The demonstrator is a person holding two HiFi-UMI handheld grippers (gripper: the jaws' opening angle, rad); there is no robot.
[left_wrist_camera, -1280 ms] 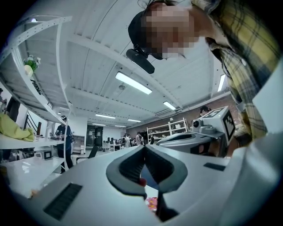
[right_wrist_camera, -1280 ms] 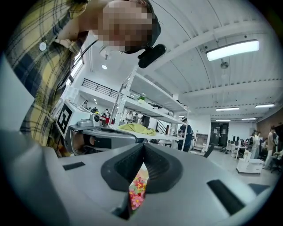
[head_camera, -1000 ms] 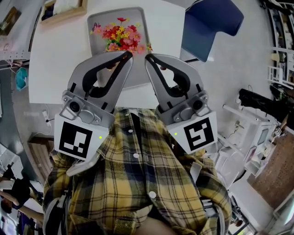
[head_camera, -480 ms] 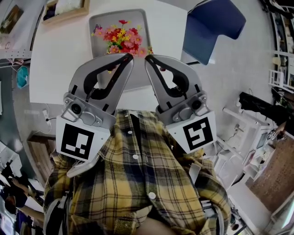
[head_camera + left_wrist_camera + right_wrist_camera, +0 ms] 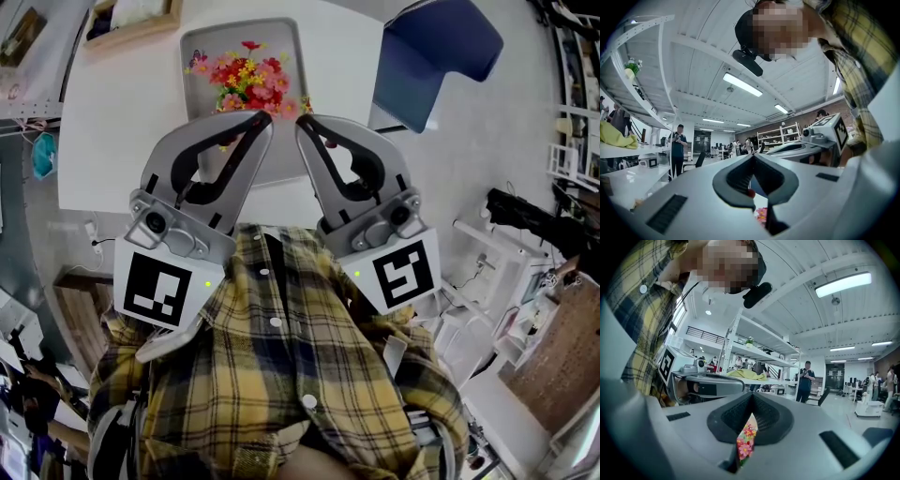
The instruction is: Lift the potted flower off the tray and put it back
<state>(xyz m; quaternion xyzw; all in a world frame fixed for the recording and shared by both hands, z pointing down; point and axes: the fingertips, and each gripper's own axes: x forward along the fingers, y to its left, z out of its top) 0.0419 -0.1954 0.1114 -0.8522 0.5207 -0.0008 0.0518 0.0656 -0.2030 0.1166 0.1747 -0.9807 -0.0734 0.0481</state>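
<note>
On tray [image 5: 286, 42], potted flower [image 5: 246, 77] sits unmoved, same as before.

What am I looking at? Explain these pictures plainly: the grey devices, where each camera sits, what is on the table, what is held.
There is no robot here. A person in a plaid shirt holds a two-jaw gripper in each hand: the left gripper and the right gripper. The marker cubes are part of them. One picture comes from a camera on the person's head, looking steeply down. The other two come from cameras riding on each gripper, looking along its jaws. On the white table lies a grey tray with the potted flower on it. Both grippers are shut and hold nothing.
</note>
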